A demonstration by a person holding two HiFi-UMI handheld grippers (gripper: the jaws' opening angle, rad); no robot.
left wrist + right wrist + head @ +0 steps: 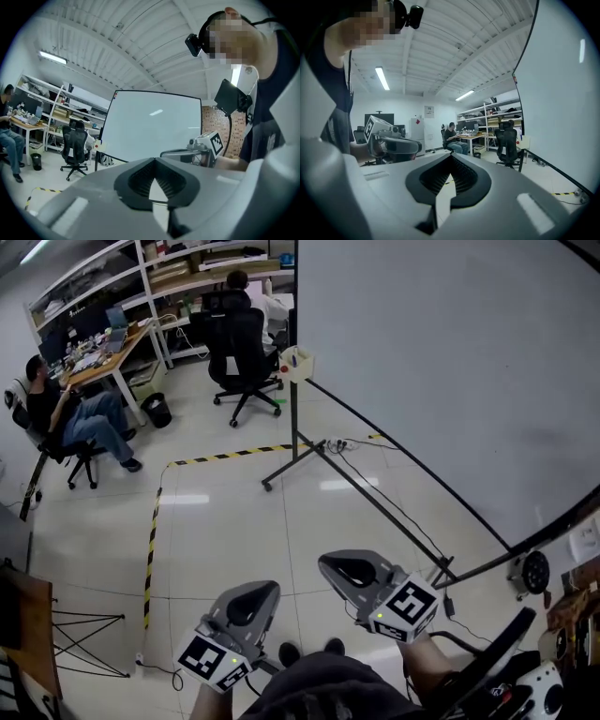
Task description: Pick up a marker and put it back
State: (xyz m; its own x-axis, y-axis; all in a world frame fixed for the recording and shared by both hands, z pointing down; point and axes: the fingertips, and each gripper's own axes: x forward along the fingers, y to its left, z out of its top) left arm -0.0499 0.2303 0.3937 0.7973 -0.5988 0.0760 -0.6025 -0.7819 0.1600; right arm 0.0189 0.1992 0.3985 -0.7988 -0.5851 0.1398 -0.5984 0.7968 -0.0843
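Observation:
A small white holder [296, 363] with coloured markers in it hangs at the whiteboard's [441, 352] near corner, far ahead of me. It also shows as a small white box [98, 146] in the left gripper view and at the board's edge [526, 142] in the right gripper view. My left gripper [253, 599] and right gripper [351, 570] are held low, close to my body, side by side above the floor. Both are shut with nothing between their jaws [154, 161] [451, 157]. Each gripper view shows the other gripper alongside [202, 146] [388, 139].
The whiteboard stands on a black wheeled frame [309, 457] with a power strip and cables at its foot [337, 443]. Yellow-black tape [155, 521] marks the floor. Two people sit at desks at the back left [66, 413] [242, 343]. A wooden stand [28, 634] is at my left.

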